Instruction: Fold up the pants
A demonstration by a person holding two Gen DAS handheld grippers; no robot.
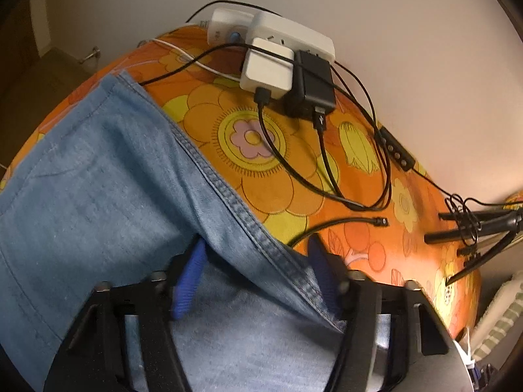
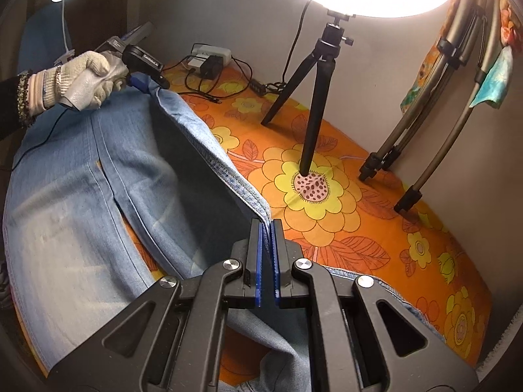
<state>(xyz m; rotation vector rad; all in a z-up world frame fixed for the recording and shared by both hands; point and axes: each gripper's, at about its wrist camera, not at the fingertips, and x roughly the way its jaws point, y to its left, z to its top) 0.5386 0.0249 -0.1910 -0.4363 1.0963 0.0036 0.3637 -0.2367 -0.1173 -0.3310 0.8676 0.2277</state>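
Denim pants lie on the orange floral counter, their raised seam edge running from 6 toward 11 o'clock between both grippers. Right gripper is clenched on that edge; left gripper grasps the far end. Waistband is cut off.

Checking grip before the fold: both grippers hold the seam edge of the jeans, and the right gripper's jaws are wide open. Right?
Not quite. The right wrist view shows the right gripper shut on the jeans seam edge. The left gripper does hold that edge.
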